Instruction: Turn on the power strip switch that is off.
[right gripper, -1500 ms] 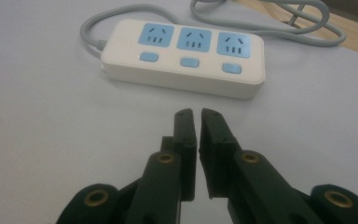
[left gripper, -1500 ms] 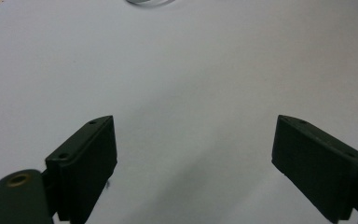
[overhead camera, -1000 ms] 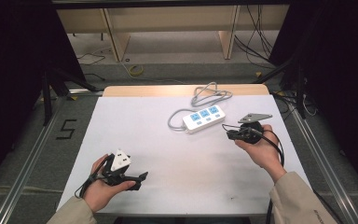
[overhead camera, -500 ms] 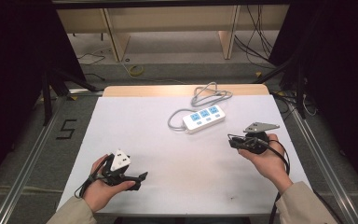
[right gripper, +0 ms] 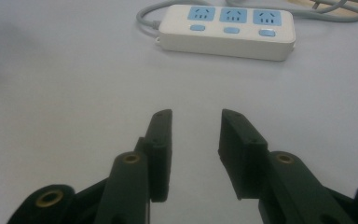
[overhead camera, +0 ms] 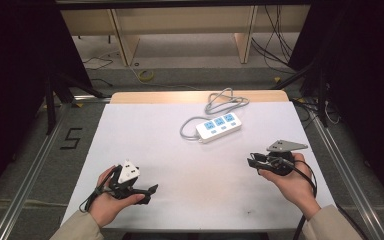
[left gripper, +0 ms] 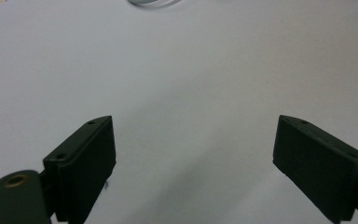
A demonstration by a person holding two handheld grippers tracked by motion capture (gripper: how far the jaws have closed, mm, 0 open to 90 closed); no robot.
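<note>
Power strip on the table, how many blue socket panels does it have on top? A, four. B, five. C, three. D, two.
C: the white power strip shows three blue socket panels in a row in the right gripper view, each with a small blue button beside it, and the high view shows the same three.

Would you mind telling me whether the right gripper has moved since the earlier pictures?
Yes. In the high view the right gripper has drawn back from the power strip toward the person's near edge of the table. Its jaws have just been opening, with nothing between them.
</note>
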